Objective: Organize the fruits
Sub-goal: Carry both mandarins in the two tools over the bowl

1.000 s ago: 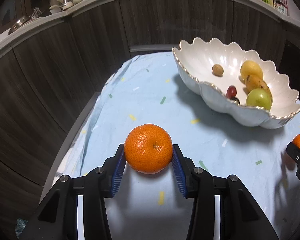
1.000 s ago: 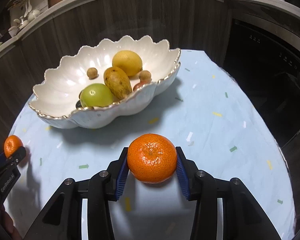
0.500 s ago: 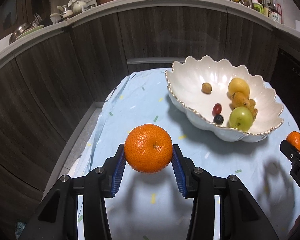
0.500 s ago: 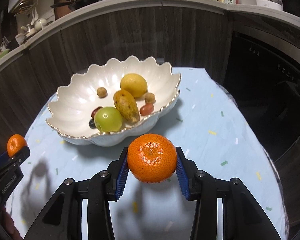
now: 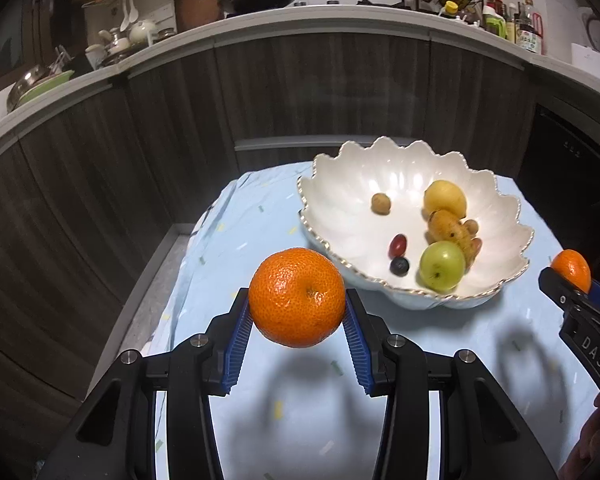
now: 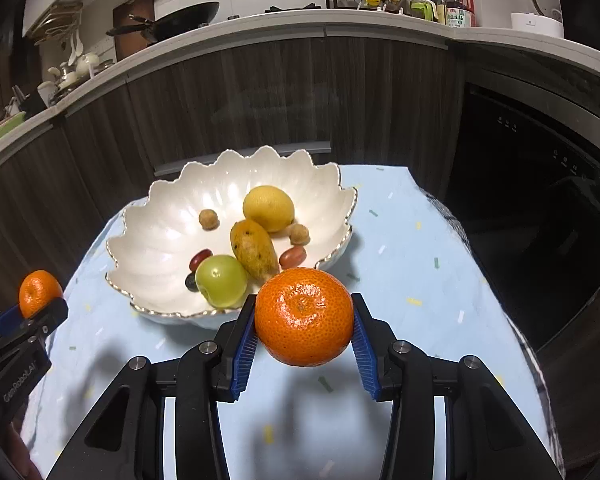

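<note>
Both mandarins (image 5: pixel 297 297) rose (bowl (image 6: pixel 148 240) rim partly hidden).

Bowl (image 6: pixel 160 236) ahead of gripper: glossy white ceramic, gilt rim. Mandarin (image 6: pixel 304 317): pitted, shiny peel. Pads (image 6: pixel 245 351): ribbed blue rubber. Cloth (image 6: pixel 412 280): matt fabric.

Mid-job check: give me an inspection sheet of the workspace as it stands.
Surface: pale blue cloth with confetti flecks covers the table.
Job's things: white scalloped bowl holds lemon, green apple, spotted yellow fruit and small fruits.
Clutter: nothing seen.
Grippers: left hand-held gripper shut on left mandarin; right hand-held gripper shut on right mandarin; both above the cloth.
Cables: nothing seen.
Surroundings: dark wood cabinets, wok, bottles on counter.
</note>
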`<state>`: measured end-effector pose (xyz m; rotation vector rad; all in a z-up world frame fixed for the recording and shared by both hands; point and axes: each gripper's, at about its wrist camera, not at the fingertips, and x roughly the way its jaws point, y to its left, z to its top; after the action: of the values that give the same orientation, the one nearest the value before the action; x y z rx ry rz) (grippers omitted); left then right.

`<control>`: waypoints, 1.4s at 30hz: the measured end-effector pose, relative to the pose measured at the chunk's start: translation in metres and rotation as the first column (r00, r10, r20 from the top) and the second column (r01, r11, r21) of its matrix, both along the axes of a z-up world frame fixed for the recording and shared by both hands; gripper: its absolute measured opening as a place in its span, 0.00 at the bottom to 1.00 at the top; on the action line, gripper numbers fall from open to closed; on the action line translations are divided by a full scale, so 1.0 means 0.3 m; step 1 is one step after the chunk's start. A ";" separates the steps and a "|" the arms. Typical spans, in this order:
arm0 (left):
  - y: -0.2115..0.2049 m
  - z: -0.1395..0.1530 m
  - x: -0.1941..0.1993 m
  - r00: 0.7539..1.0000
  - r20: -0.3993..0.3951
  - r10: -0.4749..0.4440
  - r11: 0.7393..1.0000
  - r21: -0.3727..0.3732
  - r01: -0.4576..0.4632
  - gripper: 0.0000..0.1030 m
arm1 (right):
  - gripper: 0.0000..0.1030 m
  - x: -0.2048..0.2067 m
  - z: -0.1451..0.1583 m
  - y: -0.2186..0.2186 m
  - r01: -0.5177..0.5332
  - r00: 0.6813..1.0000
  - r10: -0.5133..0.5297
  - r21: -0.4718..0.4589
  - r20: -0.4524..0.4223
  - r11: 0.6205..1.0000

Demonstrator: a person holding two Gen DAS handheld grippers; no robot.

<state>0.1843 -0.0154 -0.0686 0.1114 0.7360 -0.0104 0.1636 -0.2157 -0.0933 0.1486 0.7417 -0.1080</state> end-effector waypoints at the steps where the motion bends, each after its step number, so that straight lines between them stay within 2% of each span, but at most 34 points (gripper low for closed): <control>1: -0.006 0.005 0.003 1.000 0.003 -0.006 1.000 0.001 0.006 0.43 | 0.43 0.002 0.005 -0.002 -0.002 1.000 0.002 -0.001 0.003 1.000; 18: -0.105 0.079 0.106 0.994 0.037 -0.103 0.995 0.005 0.103 0.43 | 0.43 0.105 0.061 -0.040 -0.034 0.999 0.035 -0.032 0.032 0.999; 29: -0.127 0.055 0.211 0.990 0.017 -0.140 0.990 0.009 0.140 0.43 | 0.43 0.225 0.069 -0.045 -0.078 0.997 0.079 -0.077 0.020 0.994; 42: -0.147 0.021 0.342 0.988 -0.007 -0.155 0.988 0.013 0.155 0.43 | 0.43 0.349 0.017 -0.047 -0.095 0.995 0.093 -0.078 -0.035 0.992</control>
<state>0.2869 -0.0594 -0.0624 0.1816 0.7318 -0.1539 0.2684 -0.2297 -0.0883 0.0362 0.7730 -0.0500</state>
